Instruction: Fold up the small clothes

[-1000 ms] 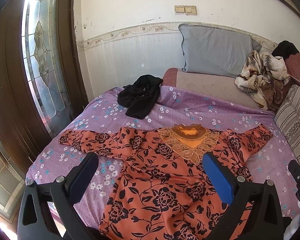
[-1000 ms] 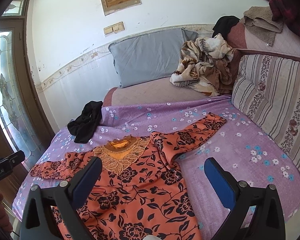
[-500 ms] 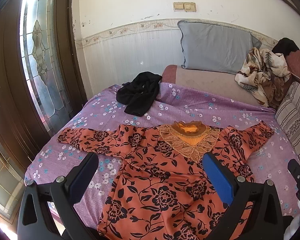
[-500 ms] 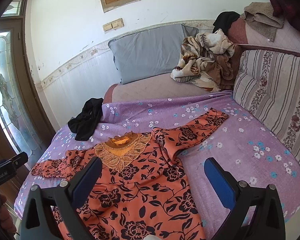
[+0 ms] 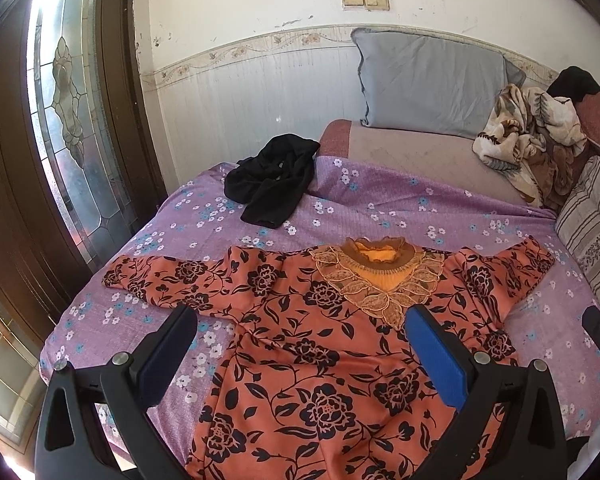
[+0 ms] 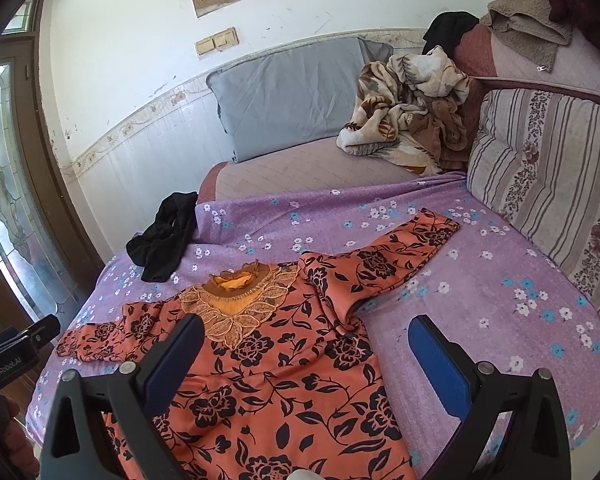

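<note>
Both grippers, left gripper (image 5: 298, 344) and right gripper (image 6: 306, 346), spread wide and empty above orange floral top (image 5: 308, 360) flat on bed (image 5: 380, 208); risk: pinching the bedsheet along with a sleeve.

Bright daylight enters through the leaded glass door (image 5: 66, 92) on the left, blown out to glare near its lower corner, while both sharp fisheye views bend the white wall (image 6: 132, 40) and darken into black rims.
</note>
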The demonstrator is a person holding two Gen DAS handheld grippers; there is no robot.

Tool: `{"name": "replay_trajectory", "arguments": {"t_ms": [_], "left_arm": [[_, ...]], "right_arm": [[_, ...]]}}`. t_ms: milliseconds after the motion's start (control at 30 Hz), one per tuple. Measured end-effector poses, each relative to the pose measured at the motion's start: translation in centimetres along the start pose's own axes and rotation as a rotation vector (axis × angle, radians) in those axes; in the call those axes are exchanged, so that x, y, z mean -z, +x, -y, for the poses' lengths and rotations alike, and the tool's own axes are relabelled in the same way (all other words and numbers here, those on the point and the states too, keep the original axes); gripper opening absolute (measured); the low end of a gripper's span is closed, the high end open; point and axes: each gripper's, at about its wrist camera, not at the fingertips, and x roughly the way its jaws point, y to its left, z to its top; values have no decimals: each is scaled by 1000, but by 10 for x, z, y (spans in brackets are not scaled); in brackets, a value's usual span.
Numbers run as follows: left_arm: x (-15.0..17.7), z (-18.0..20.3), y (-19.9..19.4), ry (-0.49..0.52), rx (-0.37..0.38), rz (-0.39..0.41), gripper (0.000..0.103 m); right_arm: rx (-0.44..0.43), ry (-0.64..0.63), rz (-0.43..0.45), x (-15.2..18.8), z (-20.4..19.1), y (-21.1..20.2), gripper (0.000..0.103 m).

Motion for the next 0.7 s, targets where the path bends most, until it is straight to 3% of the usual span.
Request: {"name": "replay_trajectory", "arguments": {"t_ms": [100,200,400,467,600,667,700], "left_arm": [[-2,3,18,6,20,-20,103],[-1,10,56,15,54,-89,103],[27,33,174,27,86,-336,103],[40,38,203,27,81,-386,103],[68,42,238,53,98,-455,103],[80,43,252,80,112,-518,103],[81,41,251,67,128,-497,103]], "right_arm": [[0,30,-7,-5,10,16,103],[-7,124,-23,-13,41,42,103],[-123,520,-117,-22,149,124,103],[-171,660,-141,-19,179,154,102],[-208,861,-163,-17,225,211,90],[-208,895,-154,-24,241,236,85],[-193,893,-138,-28,247,247,85]]}}
